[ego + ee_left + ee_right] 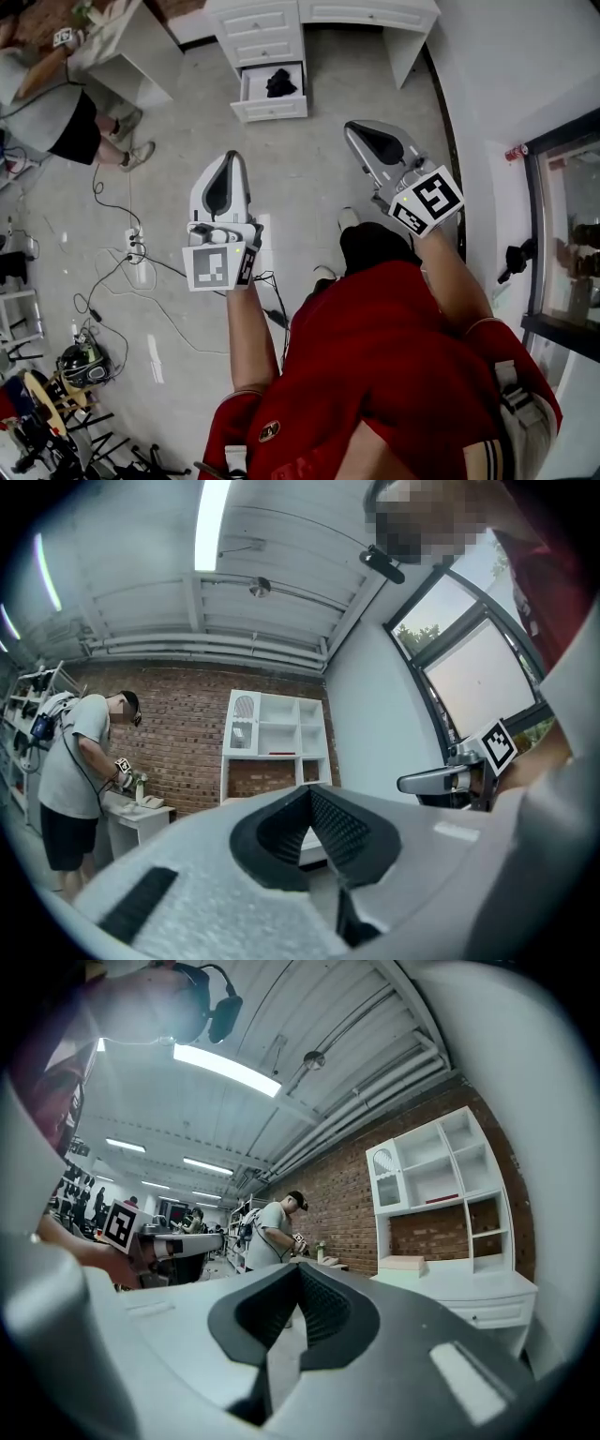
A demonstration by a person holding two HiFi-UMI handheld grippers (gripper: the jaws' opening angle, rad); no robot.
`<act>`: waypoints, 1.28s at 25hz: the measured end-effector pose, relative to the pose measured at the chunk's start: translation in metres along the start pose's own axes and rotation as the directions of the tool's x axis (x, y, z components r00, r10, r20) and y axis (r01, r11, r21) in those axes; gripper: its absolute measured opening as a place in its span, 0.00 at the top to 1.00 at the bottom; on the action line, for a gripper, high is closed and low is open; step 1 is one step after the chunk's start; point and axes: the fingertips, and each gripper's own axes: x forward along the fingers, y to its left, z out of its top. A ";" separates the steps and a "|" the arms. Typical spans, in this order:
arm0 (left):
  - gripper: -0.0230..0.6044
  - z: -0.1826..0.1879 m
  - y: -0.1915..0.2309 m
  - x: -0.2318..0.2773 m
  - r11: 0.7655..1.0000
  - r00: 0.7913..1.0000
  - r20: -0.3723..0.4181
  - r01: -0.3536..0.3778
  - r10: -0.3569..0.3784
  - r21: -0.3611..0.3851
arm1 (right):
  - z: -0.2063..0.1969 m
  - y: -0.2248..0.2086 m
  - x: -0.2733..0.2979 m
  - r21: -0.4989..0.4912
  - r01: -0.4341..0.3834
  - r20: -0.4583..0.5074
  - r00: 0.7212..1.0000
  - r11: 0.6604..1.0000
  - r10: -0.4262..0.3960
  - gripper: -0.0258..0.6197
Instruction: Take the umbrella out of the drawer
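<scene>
Approach stage: black folded umbrella [280, 82] lay inside open white drawer [272, 109], upper centre of frame; left gripper [231, 159] and right gripper [354, 129], jaws together and empty, stood well short. Next move would call for advancing and opening one.

Bright, even light from ceiling tubes [214, 522] and window [469, 667]; heavy fisheye vignette, blurred edges

Both arms reach forward, well apart, each hand gripping its tool from behind. The left gripper [228, 161], on the left forearm [251, 337], sits about level with its jaws pressed together and empty. The right gripper [356, 129], on the right forearm [457, 281], reaches slightly farther, also level, jaws together and empty.
</scene>
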 end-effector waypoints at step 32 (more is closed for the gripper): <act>0.95 -0.143 0.174 0.431 0.996 0.985 -0.172 0.033 -0.017 0.088 | -0.092 -0.388 0.273 0.036 0.007 -0.060 0.998 0.999 -0.004 0.94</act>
